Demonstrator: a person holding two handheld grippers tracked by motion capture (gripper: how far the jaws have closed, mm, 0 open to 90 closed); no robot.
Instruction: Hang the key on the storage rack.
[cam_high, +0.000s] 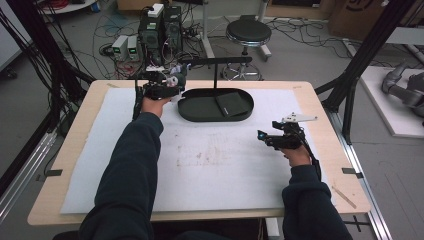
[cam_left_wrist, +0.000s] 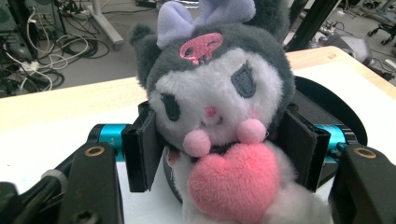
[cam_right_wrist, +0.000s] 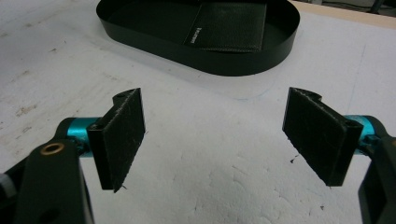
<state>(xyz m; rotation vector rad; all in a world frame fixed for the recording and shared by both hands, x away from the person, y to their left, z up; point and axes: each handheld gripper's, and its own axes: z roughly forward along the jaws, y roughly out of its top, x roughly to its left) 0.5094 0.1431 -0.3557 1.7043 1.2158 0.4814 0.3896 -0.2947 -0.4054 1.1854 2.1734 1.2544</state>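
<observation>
A grey-and-white plush toy (cam_left_wrist: 219, 93) with a lilac bow and a pink heart sits between the pads of my left gripper (cam_left_wrist: 219, 149), which is shut on its sides. In the high view that left gripper (cam_high: 170, 85) holds the plush toy (cam_high: 177, 80) at the left end of a black oval tray (cam_high: 215, 119). A dark wallet (cam_high: 235, 104) lies flat in the tray's right half. My right gripper (cam_high: 263, 136) hovers over the white mat at the right. In the right gripper view my right gripper (cam_right_wrist: 215, 135) stands open with nothing between its jaws, facing the tray (cam_right_wrist: 224, 63) and the wallet (cam_right_wrist: 231, 25).
A white foam mat (cam_high: 210, 170) covers most of the wooden table (cam_high: 320, 100). A thin black post with a crossbar (cam_high: 215, 61) rises from the tray's far side. Beyond the table are a stool (cam_high: 248, 33), computer cases (cam_high: 160, 30) and floor cables. Black frame struts (cam_high: 360, 55) flank the table.
</observation>
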